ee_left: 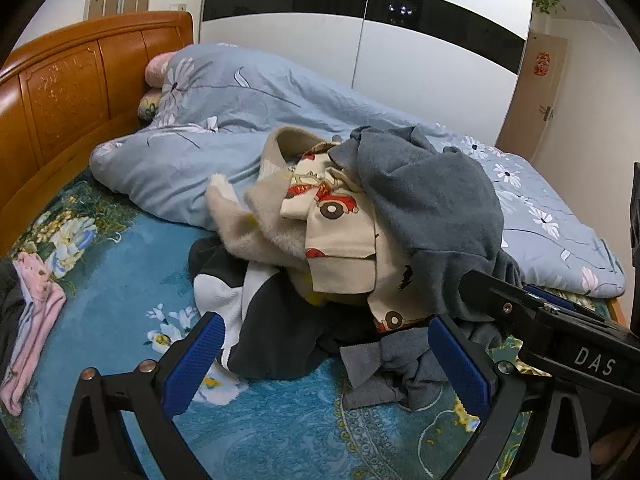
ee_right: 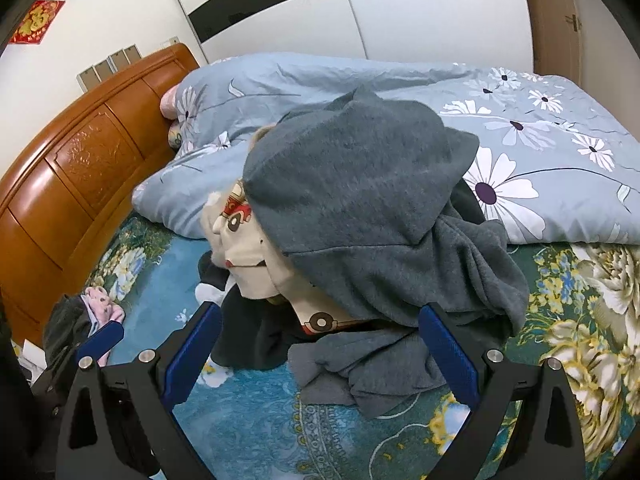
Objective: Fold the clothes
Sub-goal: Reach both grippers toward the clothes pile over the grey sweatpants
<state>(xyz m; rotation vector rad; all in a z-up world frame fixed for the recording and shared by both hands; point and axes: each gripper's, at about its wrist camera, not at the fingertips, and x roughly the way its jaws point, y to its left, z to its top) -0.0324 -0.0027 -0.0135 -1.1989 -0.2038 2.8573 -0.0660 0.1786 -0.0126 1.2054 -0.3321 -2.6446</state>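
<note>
Bedroom, wooden headboard (ee_left: pixel 68 92) at the left, white wardrobe (ee_left: pixel 360 52) behind, door (ee_left: pixel 536 92) at the far right. Bed covered by a blue floral sheet (ee_left: pixel 132 272); a pale blue flowered quilt (ee_left: pixel 248 112) lay bunched along the far side.

Item 1: heap of unfolded clothes (ee_left: pixel 352 240), mid-bed, resting against the quilt. Contents, top to bottom as far as could be told: grey fleece top (ee_right: pixel 360 208) draped over the crown; cream garment printed with red cars (ee_left: pixel 340 240); beige fluffy garment (ee_left: pixel 248 216); dark garment with white patches (ee_left: pixel 248 320) at the base. A grey sleeve or hem (ee_right: pixel 360 368) trailed toward the cameras.

Item 2: pink garment (ee_left: pixel 32 324), with something dark beside it, at the left edge of the bed, well apart from the heap. Whether folded could not be told.

Item 3: left gripper (ee_left: pixel 332 360), jaws spread wide, empty, just short of the heap's near edge.

Item 4: right gripper (ee_right: pixel 320 356), jaws likewise spread and empty, with the trailing grey cloth lying between its fingers but not pinched.

Containers: none seen; no basket, drawer or box in either view.

Step, by judgement: selection of a first piece, nothing yet lifted. Next move would call for closing on the grey top alone, at an edge or shoulder, and drawing it clear without dragging the car-print piece beneath.
</note>
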